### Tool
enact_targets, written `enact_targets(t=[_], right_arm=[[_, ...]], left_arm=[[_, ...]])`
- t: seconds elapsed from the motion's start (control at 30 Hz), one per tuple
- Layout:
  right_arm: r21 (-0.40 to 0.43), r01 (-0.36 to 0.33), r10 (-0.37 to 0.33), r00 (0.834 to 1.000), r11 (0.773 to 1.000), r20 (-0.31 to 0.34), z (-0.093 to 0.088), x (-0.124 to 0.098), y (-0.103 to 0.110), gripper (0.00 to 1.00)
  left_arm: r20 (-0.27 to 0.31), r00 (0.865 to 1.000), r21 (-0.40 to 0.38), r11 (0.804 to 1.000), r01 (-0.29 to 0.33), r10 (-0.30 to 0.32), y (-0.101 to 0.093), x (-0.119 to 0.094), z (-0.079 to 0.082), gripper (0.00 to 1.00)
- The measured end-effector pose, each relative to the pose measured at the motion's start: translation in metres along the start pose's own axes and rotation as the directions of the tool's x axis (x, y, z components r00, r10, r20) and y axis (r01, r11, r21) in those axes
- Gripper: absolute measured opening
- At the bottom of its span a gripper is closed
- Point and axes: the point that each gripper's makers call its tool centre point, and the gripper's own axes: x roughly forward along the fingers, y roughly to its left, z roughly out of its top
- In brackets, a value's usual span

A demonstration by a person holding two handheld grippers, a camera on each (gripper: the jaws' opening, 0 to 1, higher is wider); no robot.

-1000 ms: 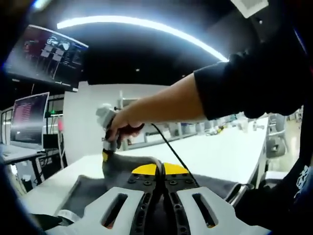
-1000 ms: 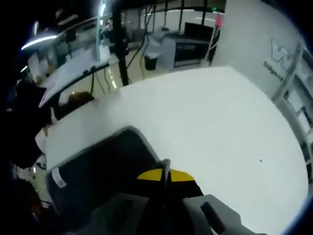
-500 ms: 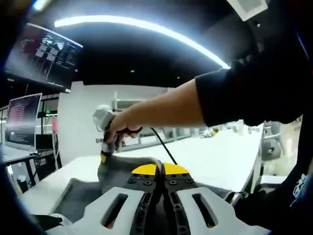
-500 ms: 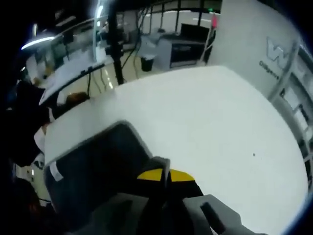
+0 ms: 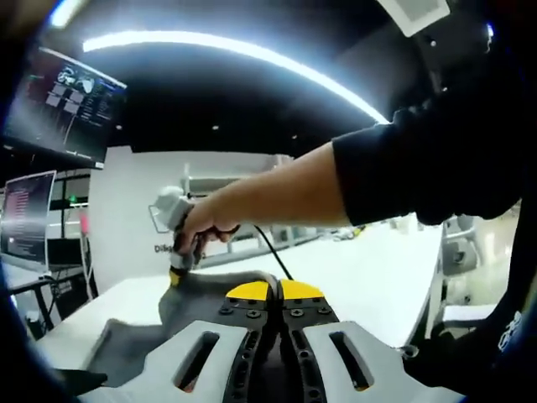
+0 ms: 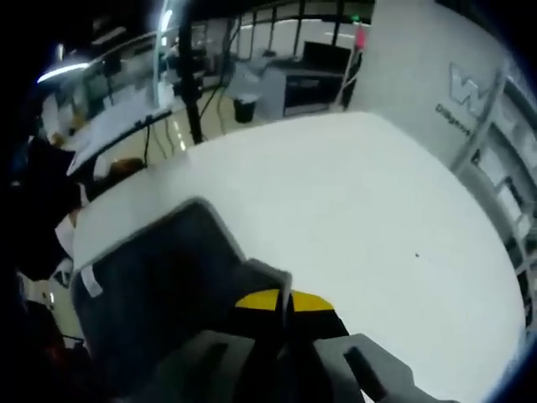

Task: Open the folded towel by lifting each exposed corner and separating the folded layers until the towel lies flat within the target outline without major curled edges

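Both grippers pinch the towel (image 6: 159, 285) (dark grey).

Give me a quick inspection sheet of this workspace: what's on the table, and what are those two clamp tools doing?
Surface: white table, bare beyond the cloth.
Job's things: dark grey towel, partly lifted off the table, a white tag at one edge; target outline: nothing seen.
Clutter: nothing seen.
Grippers: left gripper jaws shut on a towel edge; right gripper jaws shut on a towel corner. In the left gripper view the right gripper also shows, held in a hand, pinching the towel.
Cables: black cable trails from that hand.
Surroundings: wall monitors, ceiling light strip, desks, white partition.
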Motion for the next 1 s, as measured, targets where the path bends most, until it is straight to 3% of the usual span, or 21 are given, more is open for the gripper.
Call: enact_targets(t=[0.57, 0.77, 1.0], right_arm=[[0.035, 0.022, -0.022, 1.000, 0.999, 0.014, -0.026, -0.020, -0.036, 0.00], [0.065, 0.007, -0.009, 1.000, 0.998, 0.022, -0.027, -0.021, -0.053, 0.00], [0.071, 0.014, -0.016, 1.000, 0.997, 0.026, -0.027, -0.026, -0.076, 0.00]], left_arm=[[0.000, 0.998, -0.009, 0.998, 0.057, -0.057, -0.029, 0.020, 0.003, 0.01], [-0.007, 0.996, 0.000, 0.996, 0.084, -0.084, -0.044, 0.028, -0.002, 0.01], [0.014, 0.995, 0.011, 0.995, 0.101, -0.101, -0.052, 0.038, 0.004, 0.01]])
